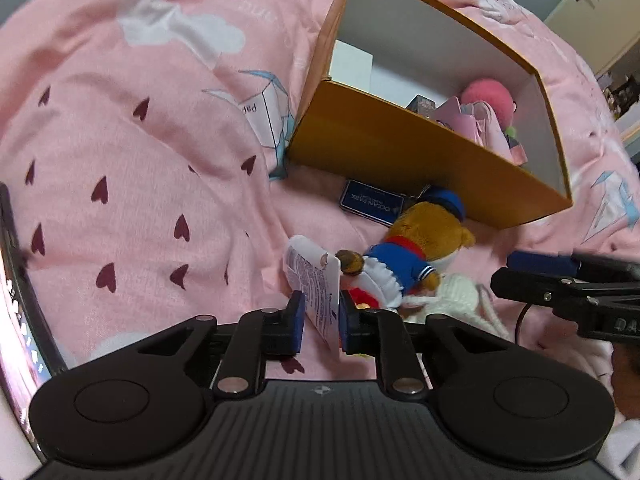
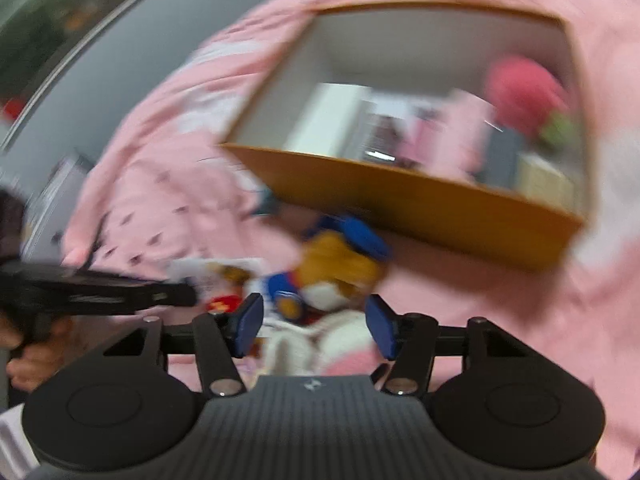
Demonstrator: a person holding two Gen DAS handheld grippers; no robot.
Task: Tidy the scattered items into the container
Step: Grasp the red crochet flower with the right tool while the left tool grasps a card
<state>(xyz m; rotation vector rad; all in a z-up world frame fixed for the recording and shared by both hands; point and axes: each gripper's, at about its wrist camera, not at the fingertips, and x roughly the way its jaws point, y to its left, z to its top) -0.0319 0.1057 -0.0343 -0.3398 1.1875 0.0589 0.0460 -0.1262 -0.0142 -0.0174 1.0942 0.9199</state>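
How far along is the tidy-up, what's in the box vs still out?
Partly done. The orange box already holds a pink plush and some pink and dark items. In hand: the left gripper is shut on a white printed packet; the right gripper is open over the pile. Still out on the bed: the sailor bear plush, a blue card and a white knitted toy.

Readable text in the left wrist view

A dark blue card (image 1: 371, 202) beside the orange box reads "OCEAN", upside down; the pink bedsheet (image 1: 120, 128) shows "Pap"; the white packet's (image 1: 316, 280) print is too small to read.
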